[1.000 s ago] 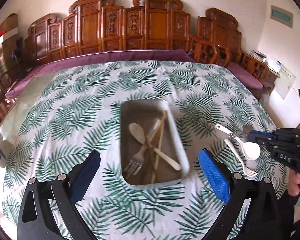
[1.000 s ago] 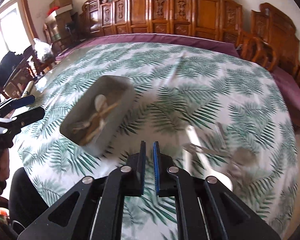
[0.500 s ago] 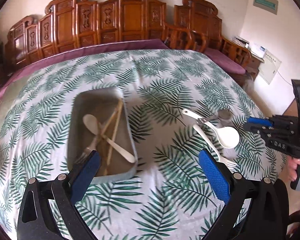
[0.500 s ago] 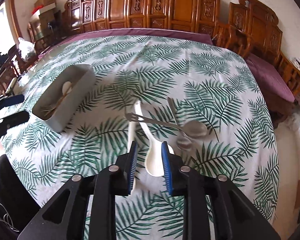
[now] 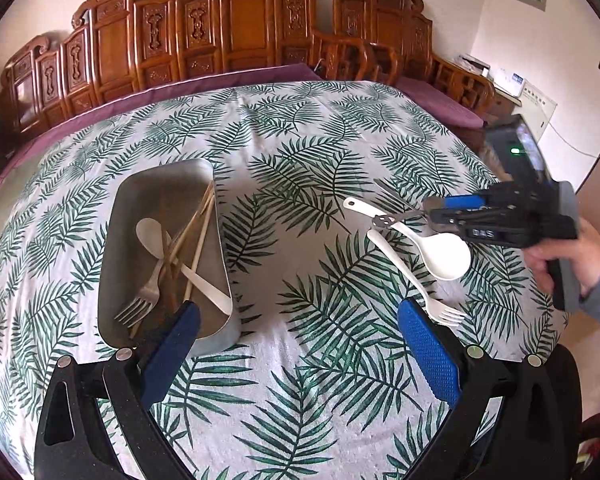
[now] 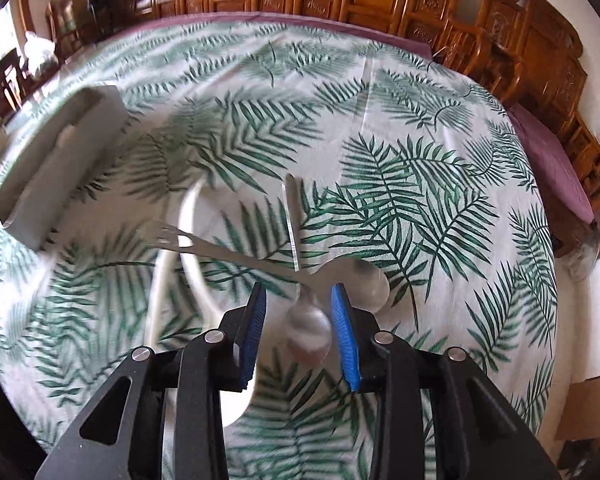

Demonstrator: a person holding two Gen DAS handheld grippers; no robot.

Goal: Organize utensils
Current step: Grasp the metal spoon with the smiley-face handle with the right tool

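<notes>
A grey metal tray (image 5: 112,264) on the leaf-print cloth holds a metal fork (image 5: 142,300), a white spoon (image 5: 188,272) and wooden chopsticks (image 5: 200,224); the tray also shows blurred in the right wrist view (image 6: 40,196). Right of it lie a white ladle spoon (image 5: 440,254), a white fork (image 5: 416,284) and two metal spoons (image 6: 360,280) (image 6: 308,330). My left gripper (image 5: 296,344) is open above the cloth beside the tray. My right gripper (image 6: 298,316) is open, its fingers either side of the small metal spoon.
Carved wooden chairs (image 5: 236,36) ring the far side of the round table. A purple cloth edge (image 5: 228,80) shows under the leaf-print cloth. A cabinet with papers (image 5: 512,92) stands at the right wall.
My right gripper has opened and moved right and down over the metal spoons. My left gripper's view has swung right, so the tray sits further left.
</notes>
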